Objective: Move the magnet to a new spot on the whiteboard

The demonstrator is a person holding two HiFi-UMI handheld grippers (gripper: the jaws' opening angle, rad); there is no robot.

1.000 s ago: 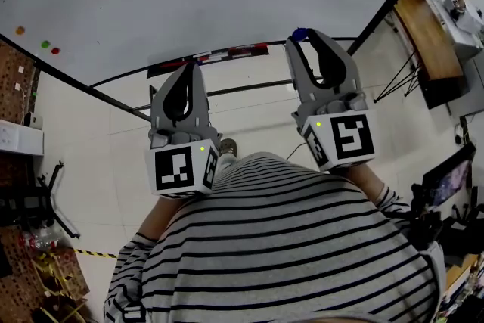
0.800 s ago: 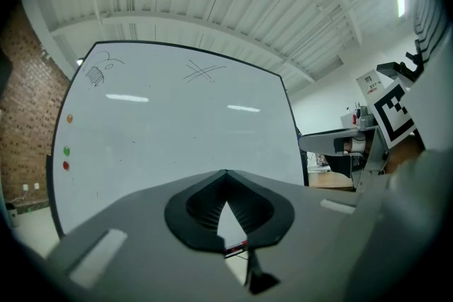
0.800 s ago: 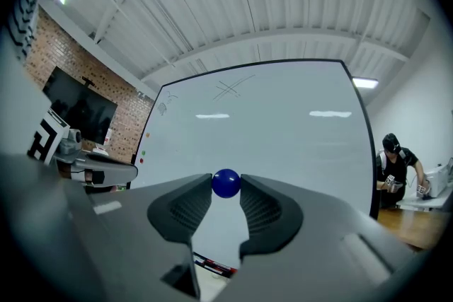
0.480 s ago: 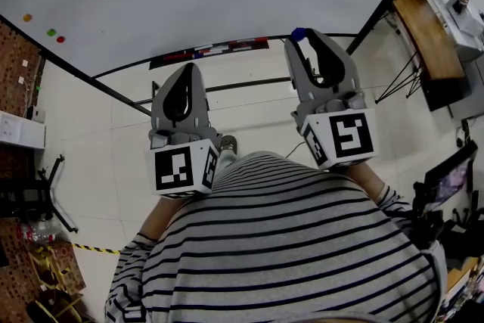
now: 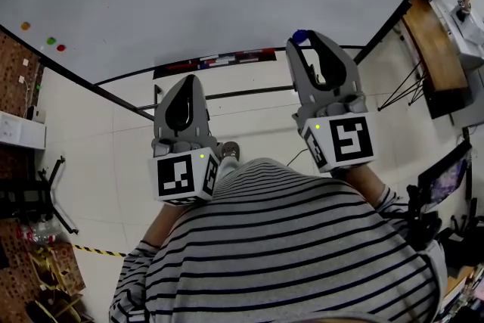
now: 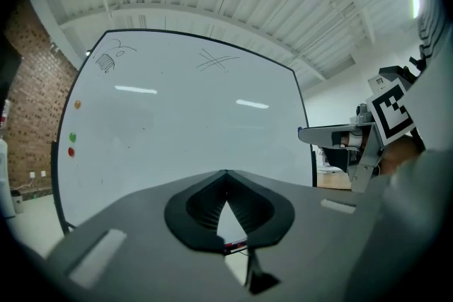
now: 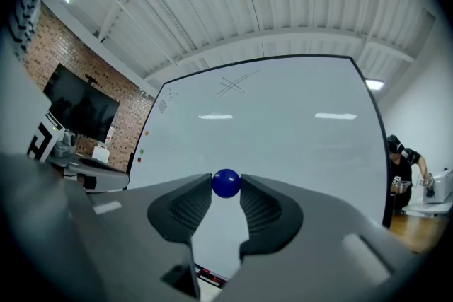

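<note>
Right gripper view: right hand-held gripper (image 7: 226, 189) clamps blue magnet (image 7: 226, 182) at jaw tips, whiteboard (image 7: 283, 124) beyond. Left hand-held gripper (image 6: 226, 177): jaws pressed together. Head view: magnet half hidden.

Blue magnet held off the whiteboard

The small round blue magnet (image 7: 226, 183) sits pinched between the tips of the right claw (image 7: 226, 189), in front of the large, upright, black-framed whiteboard (image 7: 283, 145), which has faint scribbles near its top.

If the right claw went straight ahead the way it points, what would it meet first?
Probably the whiteboard: the right claw, shut on the magnet, faces a bare patch of it, with nothing visible between. Depth unclear.
</note>
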